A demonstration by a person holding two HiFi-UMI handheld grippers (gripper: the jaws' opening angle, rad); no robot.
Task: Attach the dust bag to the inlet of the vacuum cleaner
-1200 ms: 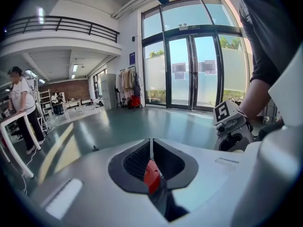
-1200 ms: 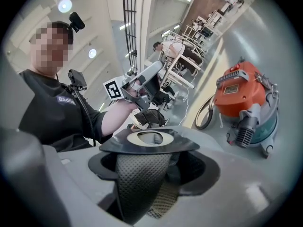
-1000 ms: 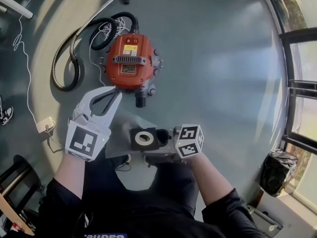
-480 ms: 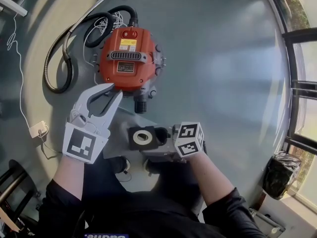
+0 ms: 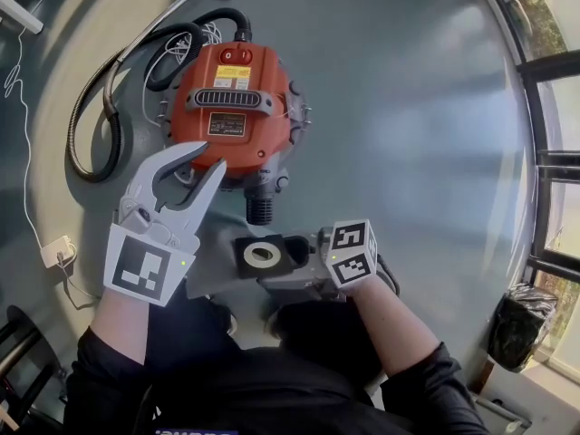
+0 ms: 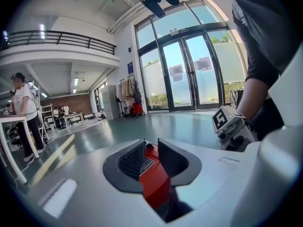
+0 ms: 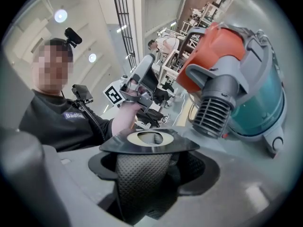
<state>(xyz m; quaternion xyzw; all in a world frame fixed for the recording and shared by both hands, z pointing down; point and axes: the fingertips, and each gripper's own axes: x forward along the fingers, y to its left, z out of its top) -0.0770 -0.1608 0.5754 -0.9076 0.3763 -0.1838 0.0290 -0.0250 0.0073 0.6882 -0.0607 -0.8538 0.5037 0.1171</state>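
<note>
**Bag closing on inlet, L claw opening**

Your grey mesh dust bag w/ black card collar (image 5: 262, 255) is clamped in the R claw (image 7: 156, 171), just short of the ribbed grey inlet port (image 5: 259, 208) on the orange canister vacuum (image 5: 237, 107). The vacuum is nearer than a sec ago. The L claw (image 5: 213, 155) has just been opening and is now approx. half-wide w/ nothing between the jaws, prob. to steady the body.

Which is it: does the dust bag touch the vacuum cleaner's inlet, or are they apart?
Apart. The right gripper view shows an open gap between the dust bag and the ribbed inlet.
</note>
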